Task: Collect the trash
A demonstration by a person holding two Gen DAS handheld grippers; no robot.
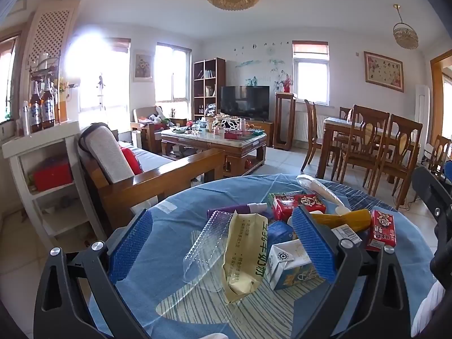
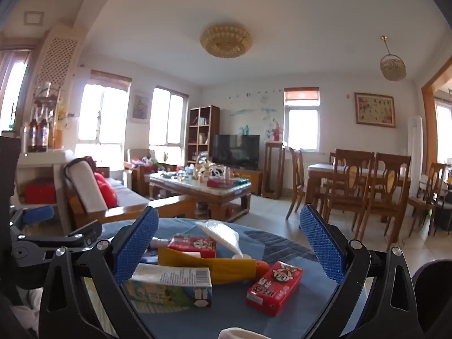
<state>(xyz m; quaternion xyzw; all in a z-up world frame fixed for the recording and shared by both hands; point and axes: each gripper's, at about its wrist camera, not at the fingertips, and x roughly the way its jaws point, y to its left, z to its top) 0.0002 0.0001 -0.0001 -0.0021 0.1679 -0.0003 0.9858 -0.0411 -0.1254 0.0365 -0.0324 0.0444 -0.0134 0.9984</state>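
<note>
Only left view shows clear plastic tray [image 1: 207, 250], perhaps a lid, beige wrapper [image 1: 245, 257]

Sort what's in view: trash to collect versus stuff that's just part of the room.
Trash on the blue table:
clear plastic tray
beige wrapper
red cartons
yellow packet
milk carton

Not the job:
sofa
coffee table
television
dining chairs

A round table [image 1: 175, 226] under a blue patterned cloth carries the litter. On it lie a clear plastic tray [image 1: 206, 251], a beige wrapper [image 1: 245, 257], a blue-and-white carton [image 2: 169, 288], two red drink boxes [image 2: 275, 286] [image 2: 193, 245], a yellow packet [image 2: 209, 265], a white plastic bag [image 2: 221, 234] and what may be a purple tube [image 1: 234, 209].
</note>
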